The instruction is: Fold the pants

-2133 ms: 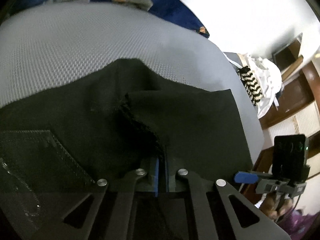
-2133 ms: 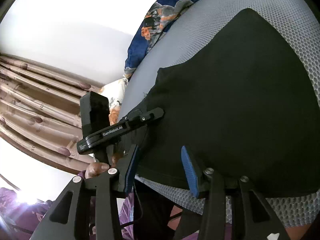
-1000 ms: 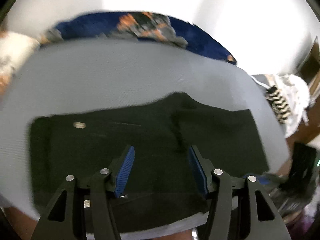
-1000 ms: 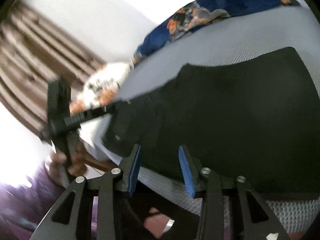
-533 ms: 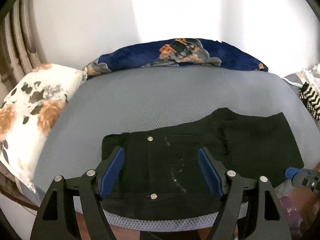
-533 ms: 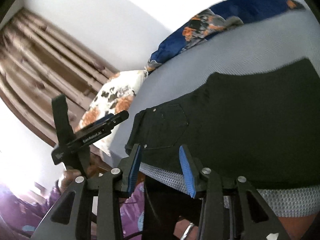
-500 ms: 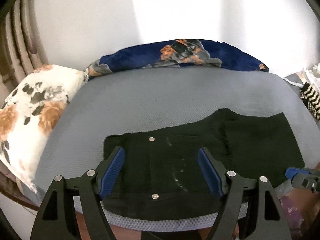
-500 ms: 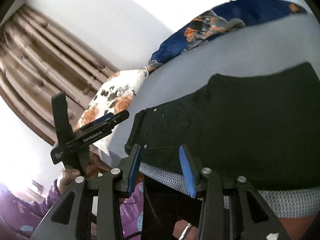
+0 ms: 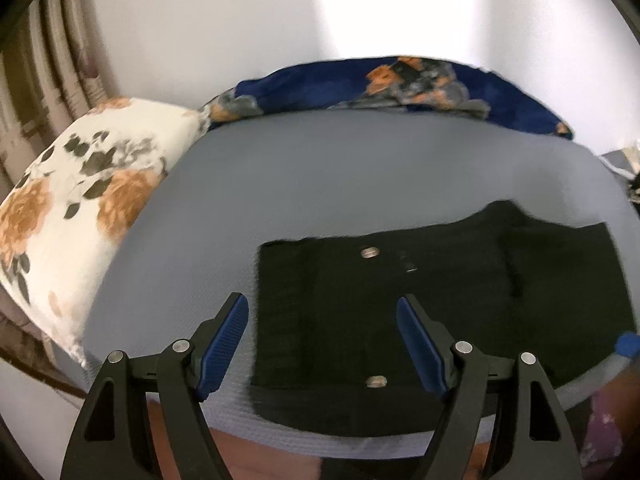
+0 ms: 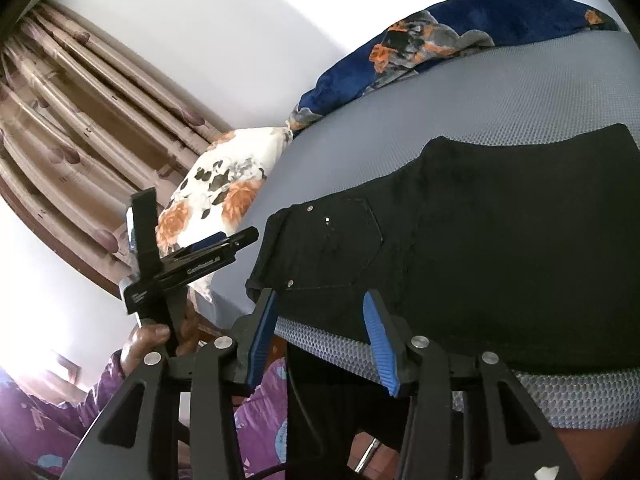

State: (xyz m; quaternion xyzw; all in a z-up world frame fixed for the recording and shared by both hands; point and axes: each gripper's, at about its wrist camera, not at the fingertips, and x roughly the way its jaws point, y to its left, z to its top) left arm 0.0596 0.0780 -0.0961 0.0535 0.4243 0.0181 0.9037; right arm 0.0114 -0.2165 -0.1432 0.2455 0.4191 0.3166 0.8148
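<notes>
The black pants [image 9: 440, 300] lie folded flat near the front edge of a grey mattress [image 9: 360, 180], waistband and back pocket with rivets to the left. My left gripper [image 9: 320, 304] hovers over the waist end, jaws wide open and empty. In the right wrist view the pants [image 10: 500, 240] fill the right side. My right gripper [image 10: 320, 296] stands at the mattress's front edge below the pocket; its jaws are opening with nothing between them. The left gripper [image 10: 224, 240] shows there off the mattress's left corner, held by a hand [image 10: 148, 336].
A white floral pillow [image 9: 80, 200] lies at the mattress's left end. A dark blue floral blanket [image 9: 400, 84] runs along the far edge by the white wall. Brown curtains [image 10: 80, 120] hang at left. A black strip [image 10: 320, 400] hangs below the front edge.
My left gripper let go of the pants' fabric, opened wide, drew back and swung left toward the waist end. My right gripper rose and backed off; its jaws have widened a little.
</notes>
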